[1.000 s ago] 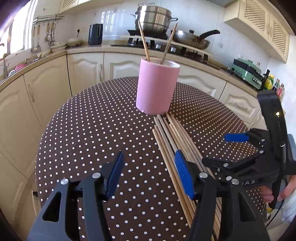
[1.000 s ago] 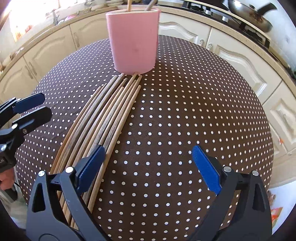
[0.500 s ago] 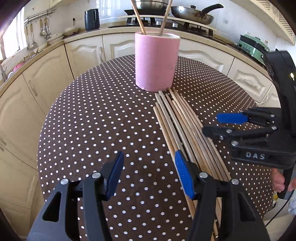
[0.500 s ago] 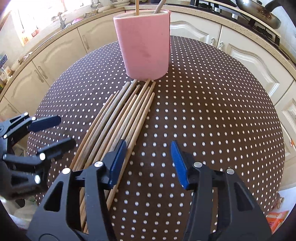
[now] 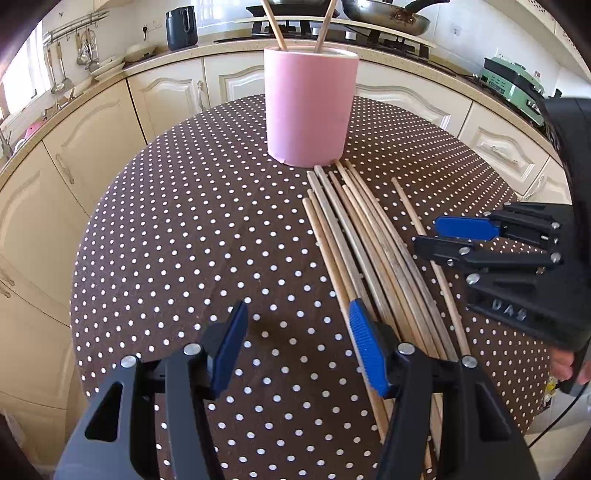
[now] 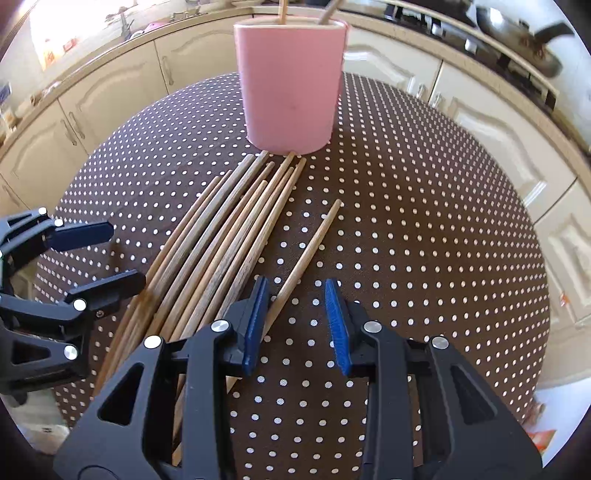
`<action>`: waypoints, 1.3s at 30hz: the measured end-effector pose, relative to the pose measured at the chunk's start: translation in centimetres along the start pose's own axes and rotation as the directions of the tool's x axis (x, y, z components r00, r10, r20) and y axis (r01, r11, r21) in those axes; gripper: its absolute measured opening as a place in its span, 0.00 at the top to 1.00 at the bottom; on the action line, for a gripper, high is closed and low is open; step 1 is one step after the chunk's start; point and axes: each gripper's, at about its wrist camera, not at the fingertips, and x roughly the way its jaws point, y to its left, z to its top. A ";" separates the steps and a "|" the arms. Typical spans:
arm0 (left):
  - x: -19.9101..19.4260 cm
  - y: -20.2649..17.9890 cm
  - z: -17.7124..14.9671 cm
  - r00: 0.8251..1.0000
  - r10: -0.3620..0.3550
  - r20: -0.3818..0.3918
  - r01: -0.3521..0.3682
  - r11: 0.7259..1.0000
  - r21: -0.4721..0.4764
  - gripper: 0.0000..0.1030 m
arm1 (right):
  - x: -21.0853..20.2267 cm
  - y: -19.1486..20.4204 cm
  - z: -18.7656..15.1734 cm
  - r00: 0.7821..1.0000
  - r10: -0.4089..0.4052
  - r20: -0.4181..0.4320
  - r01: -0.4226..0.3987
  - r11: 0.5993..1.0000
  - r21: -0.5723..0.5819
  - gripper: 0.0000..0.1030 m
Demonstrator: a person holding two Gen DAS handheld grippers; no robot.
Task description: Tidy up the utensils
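Observation:
A pink holder [image 5: 311, 107] stands on the round dotted table, also in the right wrist view [image 6: 291, 85], with two chopsticks [image 5: 275, 26] upright in it. Several wooden chopsticks [image 5: 362, 243] lie in a bundle in front of it [image 6: 221, 251]. One chopstick [image 6: 306, 254] lies apart to the right of the bundle [image 5: 424, 240]. My right gripper [image 6: 293, 314] is partly open around the near end of this single chopstick, jaws not touching it. My left gripper [image 5: 295, 343] is open and empty, its right finger over the bundle's left edge.
The table [image 5: 184, 229] has a brown cloth with white dots. Cream kitchen cabinets [image 5: 110, 122] and a counter curve behind it. A stove with a pan [image 5: 388, 18] and a dark kettle [image 5: 181, 26] stand at the back.
My right gripper has narrowed its jaws and moved in over the table. One chopstick now lies apart to the right of the bundle. Both cameras moved closer to the holder.

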 end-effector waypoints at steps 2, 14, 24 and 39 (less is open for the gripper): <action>0.1 -0.1 0.1 1.000 0.013 -0.004 -0.013 1.000 -0.005 0.44 | 0.0 0.1 0.0 1.000 0.015 -0.007 -0.015 1.000 -0.005 0.77; 1.6 -0.3 2.4 0.994 0.069 -0.080 -0.071 0.997 -0.015 0.43 | -0.7 -0.8 -1.2 0.993 0.110 -0.044 -0.109 0.994 0.017 0.89; 2.9 1.1 6.0 0.992 0.081 -0.101 -0.086 0.995 -0.041 0.92 | -0.9 -0.9 -1.5 0.992 0.115 -0.049 -0.114 0.993 0.022 0.89; 2.5 1.8 4.9 0.991 0.010 -0.130 -0.005 0.999 0.034 0.95 | -1.9 -3.1 -1.7 0.983 0.171 -0.067 -0.168 0.984 0.055 0.91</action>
